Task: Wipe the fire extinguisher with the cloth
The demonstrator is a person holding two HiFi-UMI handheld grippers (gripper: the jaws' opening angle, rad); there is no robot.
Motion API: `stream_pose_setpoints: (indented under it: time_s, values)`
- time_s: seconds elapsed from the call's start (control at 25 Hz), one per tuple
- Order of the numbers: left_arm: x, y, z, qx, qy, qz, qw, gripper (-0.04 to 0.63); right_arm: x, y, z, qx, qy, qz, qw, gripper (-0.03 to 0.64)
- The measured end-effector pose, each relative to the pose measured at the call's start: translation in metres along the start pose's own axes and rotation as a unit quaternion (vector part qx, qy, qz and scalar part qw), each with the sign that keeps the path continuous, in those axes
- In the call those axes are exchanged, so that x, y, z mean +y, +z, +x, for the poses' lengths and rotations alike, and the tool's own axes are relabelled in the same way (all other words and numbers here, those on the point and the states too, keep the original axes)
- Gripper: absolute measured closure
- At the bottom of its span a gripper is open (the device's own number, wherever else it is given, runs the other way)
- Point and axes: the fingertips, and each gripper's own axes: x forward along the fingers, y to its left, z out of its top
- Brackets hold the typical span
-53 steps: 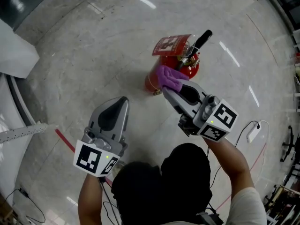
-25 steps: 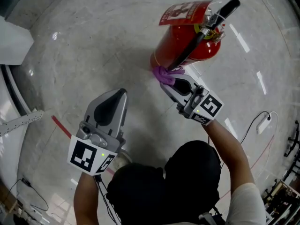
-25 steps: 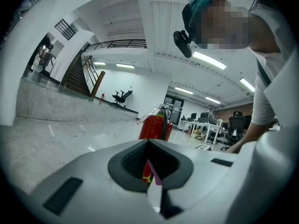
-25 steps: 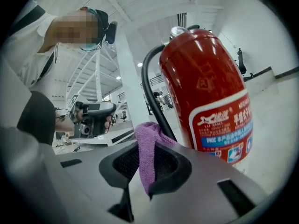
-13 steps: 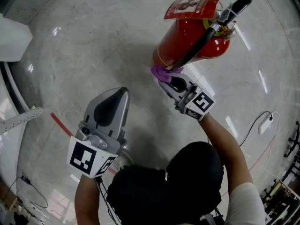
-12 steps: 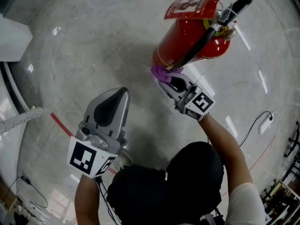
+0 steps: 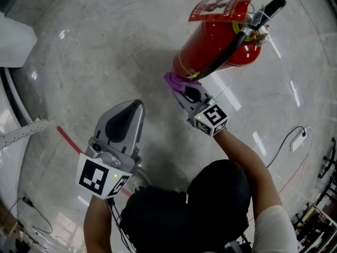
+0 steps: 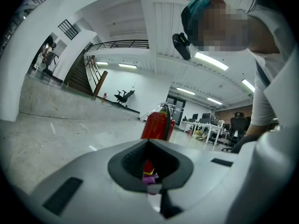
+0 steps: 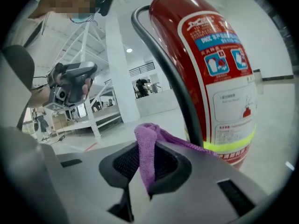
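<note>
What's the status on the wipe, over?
Right gripper shut on purple cloth, low against fire extinguisher. Left gripper shut, empty, standing off. Black hose hangs beside cloth.

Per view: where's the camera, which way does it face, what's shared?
Head view: on the person's head, steeply down; both forearms, left gripper, right gripper.
Left gripper view: on left gripper, level across floor toward red fire extinguisher; shut jaws.
Right gripper view: on right gripper, close on extinguisher; jaws clamping purple cloth.
Shared: all show the extinguisher.

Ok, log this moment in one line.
right gripper: shut on purple cloth | purple cloth: by fire extinguisher base | left gripper: shut, empty
</note>
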Motion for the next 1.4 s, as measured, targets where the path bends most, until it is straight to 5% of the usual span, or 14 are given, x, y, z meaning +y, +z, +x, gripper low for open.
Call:
stream_pose_setpoints:
  time_s: [0.28, 0.52, 0.72, 0.8, 0.96, 1.2, 1.4]
  values:
    - [0.008, -0.007, -0.006, 0.006, 0.004, 0.002, 1.0, 0.589, 0.025, -0.01, 0.001, 0.013, 0.037, 0.02, 0.999, 0.557]
    - [0.014, -0.017, -0.006, 0.008, -0.005, -0.002, 1.0, 0.589, 0.055, 0.038, -0.025, -0.015, 0.093, 0.021, 0.995, 0.557]
    - [-0.006, -0.011, 0.0, -0.009, -0.057, 0.004, 0.9984, 0.581, 0.067, 0.094, -0.046, -0.035, 0.123, -0.003, 0.992, 0.557]
    - [-0.018, -0.007, 0.004, -0.006, -0.091, 0.016, 0.9958, 0.508, 0.074, 0.118, -0.053, -0.047, 0.141, -0.014, 0.989, 0.557]
    - [-0.037, -0.011, 0.012, 0.027, -0.146, 0.058, 0.9872, 0.416, 0.09, 0.157, -0.068, -0.061, 0.184, -0.027, 0.981, 0.557]
    - [-0.053, -0.003, 0.011, 0.054, -0.188, 0.068, 0.9784, 0.355, 0.126, 0.182, -0.087, -0.038, 0.28, -0.057, 0.957, 0.557]
    - [-0.088, 0.005, 0.001, 0.043, -0.29, 0.158, 0.9431, 0.353, 0.146, 0.183, -0.099, 0.001, 0.356, -0.085, 0.931, 0.557]
